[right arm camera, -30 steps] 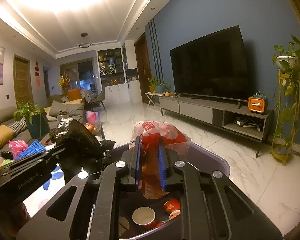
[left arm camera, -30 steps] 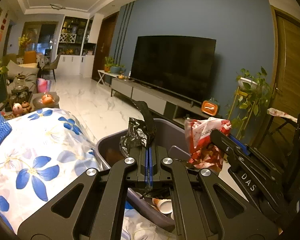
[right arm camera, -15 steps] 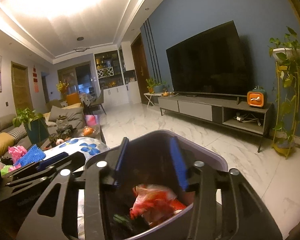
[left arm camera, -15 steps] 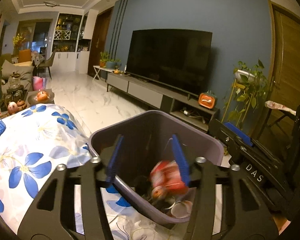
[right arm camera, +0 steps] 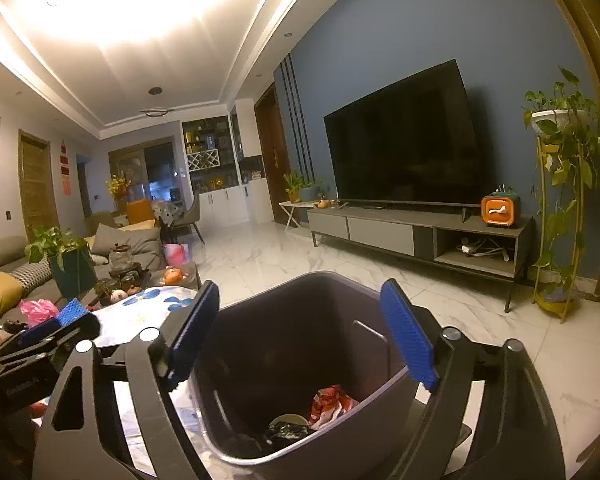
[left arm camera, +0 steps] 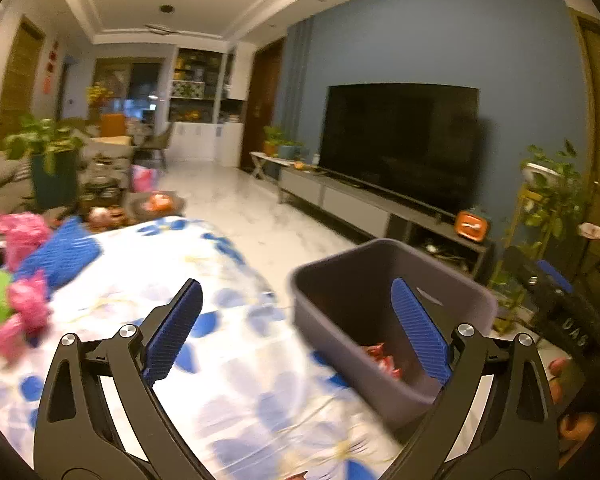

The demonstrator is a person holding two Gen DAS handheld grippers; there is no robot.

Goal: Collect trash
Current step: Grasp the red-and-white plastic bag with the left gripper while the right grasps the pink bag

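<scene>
With both the left gripper (left arm camera: 296, 328) and right gripper (right arm camera: 300, 336) spread empty, swing left toward what looks like pink trash (left arm camera: 20, 236) near the worktop's (left arm camera: 236, 364) far-left edge, clear of the bin (left arm camera: 340, 264).

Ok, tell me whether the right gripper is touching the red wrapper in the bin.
Apart. In the right wrist view the right gripper is open above the bin, and the red wrapper lies on the bottom, well clear of both fingers.

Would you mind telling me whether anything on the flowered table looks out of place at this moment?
Yes: crumpled pink plastic bags and a blue mesh piece still lie loose on the blue-flowered white tablecloth, outside the grey plastic bin, which holds a red wrapper. Both tools, left and right, are open and empty.
</scene>
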